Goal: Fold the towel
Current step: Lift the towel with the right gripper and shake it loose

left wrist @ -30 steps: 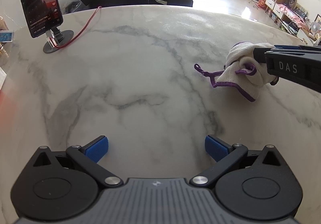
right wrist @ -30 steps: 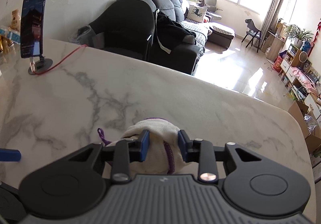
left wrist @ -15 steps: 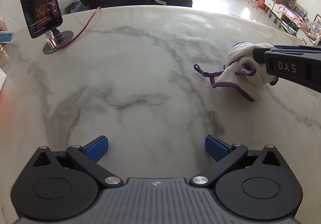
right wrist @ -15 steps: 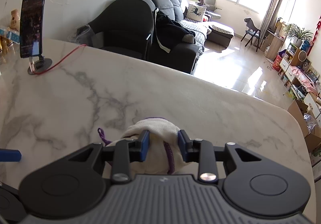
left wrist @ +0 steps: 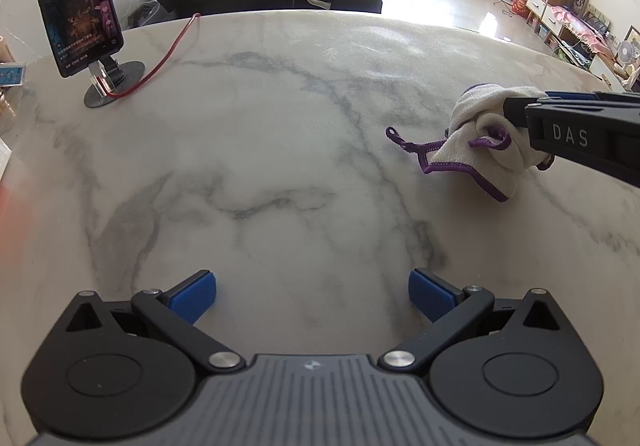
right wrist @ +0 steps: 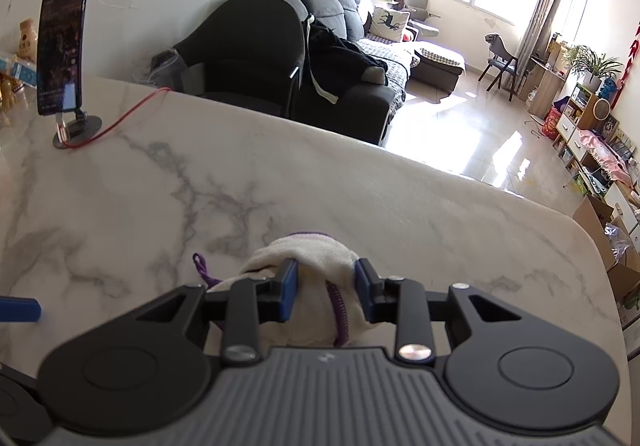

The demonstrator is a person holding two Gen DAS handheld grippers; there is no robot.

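Observation:
A small white towel (left wrist: pixel 480 138) with purple trim is bunched up on the marble table, at the right in the left wrist view. My right gripper (right wrist: pixel 326 294) is shut on the bunched towel (right wrist: pixel 312 258), its blue pads pressing each side; the right gripper also shows in the left wrist view (left wrist: pixel 516 114). A purple loop (left wrist: pixel 396 136) trails left from the towel. My left gripper (left wrist: pixel 312 300) is open and empty, low over the table's near side, well left of the towel.
A phone on a round stand (left wrist: pixel 80 6) with a red cable (left wrist: pixel 168 50) stands at the table's far left. A dark chair (right wrist: pixel 248 46) and sofa sit beyond the far edge. The table's rounded right edge (right wrist: pixel 592 246) is near the towel.

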